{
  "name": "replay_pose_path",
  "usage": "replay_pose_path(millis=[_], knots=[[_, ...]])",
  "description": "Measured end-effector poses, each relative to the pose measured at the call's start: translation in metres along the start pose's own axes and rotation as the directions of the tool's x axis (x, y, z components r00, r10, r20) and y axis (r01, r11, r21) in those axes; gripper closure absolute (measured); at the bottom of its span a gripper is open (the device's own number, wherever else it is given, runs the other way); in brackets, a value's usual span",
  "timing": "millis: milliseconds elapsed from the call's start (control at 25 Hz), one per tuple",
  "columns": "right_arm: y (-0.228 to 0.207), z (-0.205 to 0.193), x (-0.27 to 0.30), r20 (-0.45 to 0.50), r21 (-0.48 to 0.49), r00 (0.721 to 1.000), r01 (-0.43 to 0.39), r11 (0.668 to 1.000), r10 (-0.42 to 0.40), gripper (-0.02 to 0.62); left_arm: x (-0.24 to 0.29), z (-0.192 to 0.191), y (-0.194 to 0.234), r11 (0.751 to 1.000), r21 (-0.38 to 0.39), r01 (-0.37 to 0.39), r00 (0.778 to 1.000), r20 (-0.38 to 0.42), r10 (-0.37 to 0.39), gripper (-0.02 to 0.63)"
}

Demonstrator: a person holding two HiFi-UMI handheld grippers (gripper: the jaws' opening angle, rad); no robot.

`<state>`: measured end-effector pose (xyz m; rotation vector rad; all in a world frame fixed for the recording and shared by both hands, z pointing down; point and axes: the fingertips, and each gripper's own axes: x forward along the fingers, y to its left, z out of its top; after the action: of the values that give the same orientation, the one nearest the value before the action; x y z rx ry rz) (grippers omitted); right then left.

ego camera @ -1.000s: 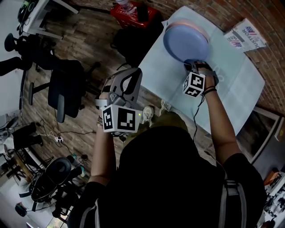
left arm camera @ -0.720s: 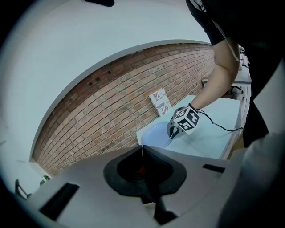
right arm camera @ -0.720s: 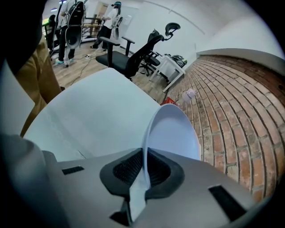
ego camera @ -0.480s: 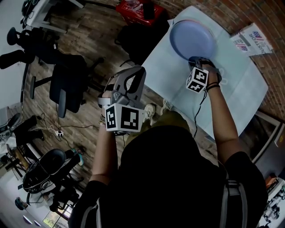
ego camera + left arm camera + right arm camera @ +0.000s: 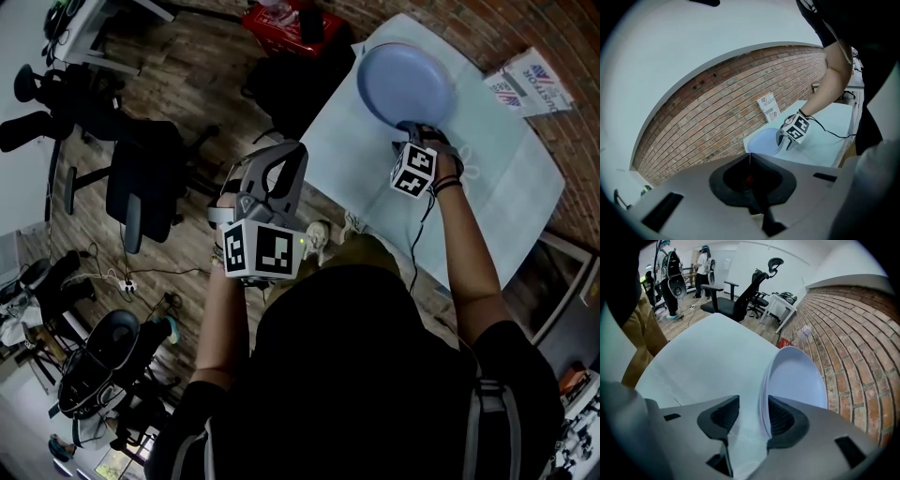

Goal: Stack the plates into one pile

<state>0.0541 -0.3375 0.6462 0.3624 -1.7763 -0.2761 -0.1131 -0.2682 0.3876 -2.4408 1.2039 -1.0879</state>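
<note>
The right gripper (image 5: 753, 416) has just been opening its jaws, which now stand wide around the rim of the round pale-blue plate (image 5: 797, 380). The plate apparently tops a pile on the light-blue-covered table (image 5: 506, 178). The left gripper (image 5: 750, 159), jaws together, holds nothing.

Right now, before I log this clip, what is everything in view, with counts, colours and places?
plates: one pile, number unclear, pale blue on top, table's far end
table: one, pale blue cover, beside the brick wall
printed packet: one, white with red and blue print, against the wall
crate: one, red, floor past the table
office chairs: several, black, floor at left
left claw: shut, empty, held off the table
right claw: jaws just opened, pile's rim between them, not pinched
</note>
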Motion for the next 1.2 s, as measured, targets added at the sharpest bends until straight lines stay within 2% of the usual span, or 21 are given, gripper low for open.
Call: replay_pose_path(millis=[240,1200], knots=[[-0.008,0.001,-0.004,-0.009,0.01,0.998,0.062,0.998,-0.061,0.407,0.001,0.0,0.003,1.0,-0.002,0.006,1.0,0.011,-0.006,0.583],[-0.004,-0.001,-0.016,-0.046,0.043,0.993,0.11,0.993,-0.109,0.407,-0.013,-0.002,-0.001,1.0,0.023,0.016,0.999,0.04,-0.017,0.583]])
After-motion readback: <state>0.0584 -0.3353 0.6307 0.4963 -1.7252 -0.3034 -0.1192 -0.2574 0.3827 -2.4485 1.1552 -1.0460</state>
